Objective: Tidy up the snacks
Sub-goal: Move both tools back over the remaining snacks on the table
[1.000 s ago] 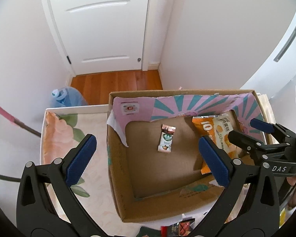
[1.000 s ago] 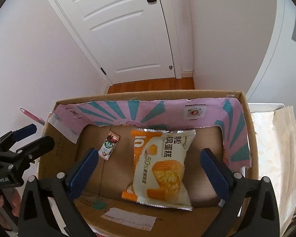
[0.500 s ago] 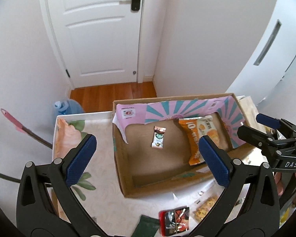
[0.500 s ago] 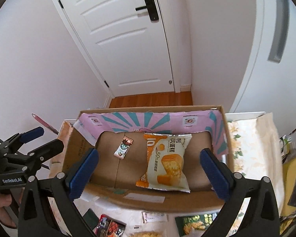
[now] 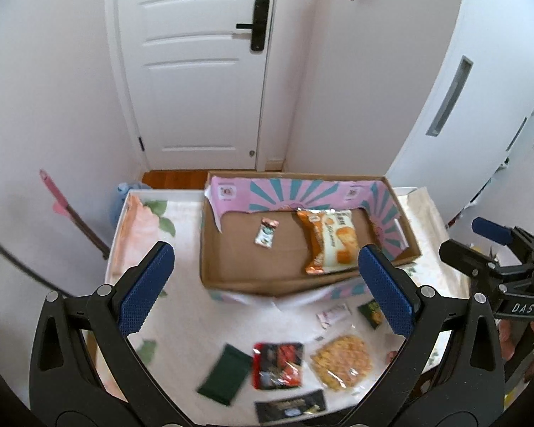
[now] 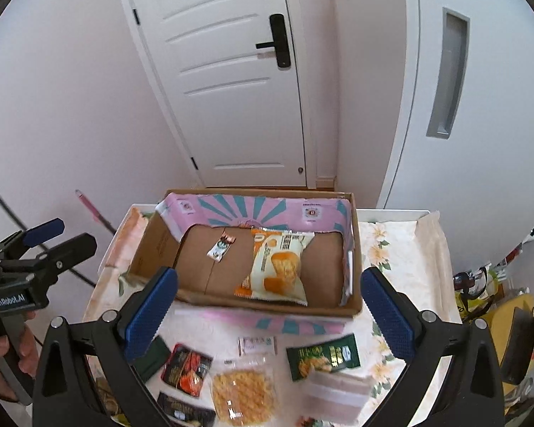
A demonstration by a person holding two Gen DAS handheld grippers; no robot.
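Observation:
A cardboard box [image 5: 238, 281] [image 6: 153, 245] stands on the table and holds an orange cake pack [image 5: 333, 242] [image 6: 277, 267] and a small snack bar [image 5: 266, 233] [image 6: 220, 247]. Loose snacks lie in front of the box: a dark green packet [image 5: 226, 373], a red packet [image 5: 277, 364] [image 6: 187, 364], a clear bag of yellow crackers [image 5: 341, 361] [image 6: 244, 395], a green pack [image 6: 322, 356] and a small white sachet [image 5: 333, 315] [image 6: 258, 345]. My left gripper [image 5: 267, 284] and my right gripper [image 6: 267, 313] are both open and empty, held above the loose snacks.
The table [image 5: 181, 320] has a floral cloth and a raised white rim. A white door [image 5: 195, 71] and a white wall lie behind it. A pink-handled tool [image 5: 71, 210] leans at the left. Cluttered items [image 6: 480, 291] sit beyond the table's right edge.
Both grippers have pulled back and up from the box. The box looks smaller now and the loose snacks in front of it have come into view. Both stay open.

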